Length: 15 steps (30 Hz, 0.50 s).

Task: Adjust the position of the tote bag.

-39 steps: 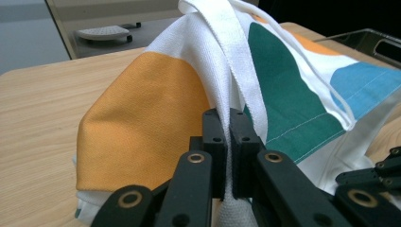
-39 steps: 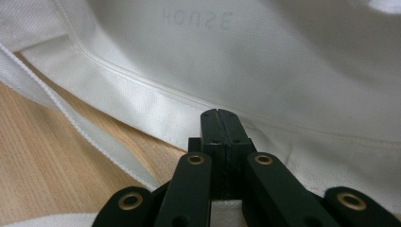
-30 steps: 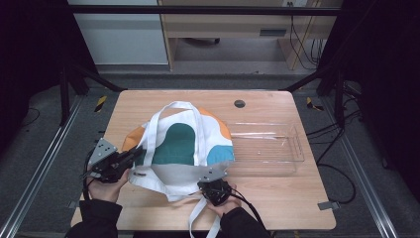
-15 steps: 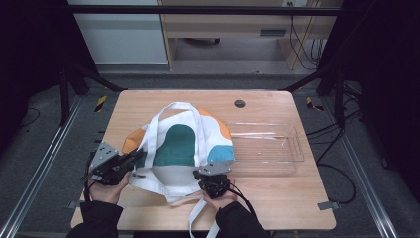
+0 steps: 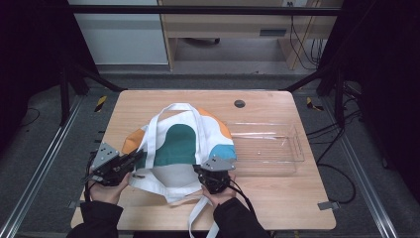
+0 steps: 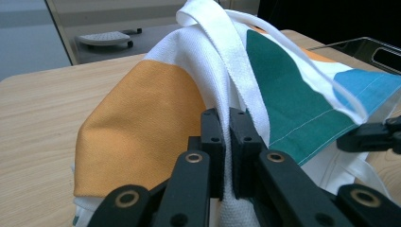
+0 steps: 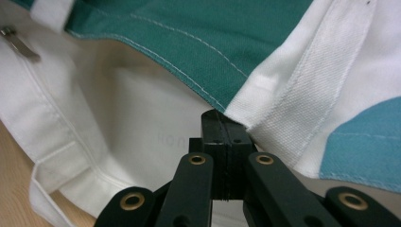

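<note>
High view: the bag [image 5: 181, 148] lies on the table [image 5: 277, 198], just left of the clear tray [image 5: 292, 148], its mouth toward me.
Left gripper [image 6: 226, 125]: my jaws are clamped on the white rim fabric beside the strap [image 6: 236, 52].
Right gripper [image 7: 222, 127]: my jaws are pressed together on the upper rim's edge where green meets white.
Step in hand: opening the bag's mouth, I judge.
Doing it well: lift the upper rim gently, hold the left side firm, avoid dragging the bag into the tray.
</note>
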Available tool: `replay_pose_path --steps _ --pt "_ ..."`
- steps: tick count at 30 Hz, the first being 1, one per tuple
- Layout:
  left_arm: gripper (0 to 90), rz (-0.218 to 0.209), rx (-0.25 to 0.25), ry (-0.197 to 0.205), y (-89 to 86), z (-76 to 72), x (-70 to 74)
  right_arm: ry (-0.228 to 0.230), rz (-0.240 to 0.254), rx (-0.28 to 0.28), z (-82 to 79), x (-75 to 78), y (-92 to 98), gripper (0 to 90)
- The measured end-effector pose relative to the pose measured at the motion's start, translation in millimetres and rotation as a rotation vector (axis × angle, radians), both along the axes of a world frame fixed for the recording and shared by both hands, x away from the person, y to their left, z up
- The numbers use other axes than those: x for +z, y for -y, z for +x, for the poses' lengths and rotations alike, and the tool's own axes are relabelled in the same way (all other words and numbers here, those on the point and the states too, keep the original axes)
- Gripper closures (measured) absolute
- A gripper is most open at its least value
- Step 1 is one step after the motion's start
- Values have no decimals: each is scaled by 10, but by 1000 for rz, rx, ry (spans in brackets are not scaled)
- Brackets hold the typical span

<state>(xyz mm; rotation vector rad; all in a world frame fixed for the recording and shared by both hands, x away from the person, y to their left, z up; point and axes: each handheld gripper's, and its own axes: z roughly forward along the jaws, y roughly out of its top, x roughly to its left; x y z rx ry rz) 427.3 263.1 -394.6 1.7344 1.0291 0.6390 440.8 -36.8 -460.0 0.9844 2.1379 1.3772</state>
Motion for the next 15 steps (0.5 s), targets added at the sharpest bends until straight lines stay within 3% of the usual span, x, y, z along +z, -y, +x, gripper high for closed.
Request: replay_pose_path --steps 10,15 --pt "845 5 -4 -15 -6 12 -38 108 76 -16 -59 352 82 900" --pt "832 5 -8 -15 -1 8 -57 118 85 -22 -40 428 89 900"
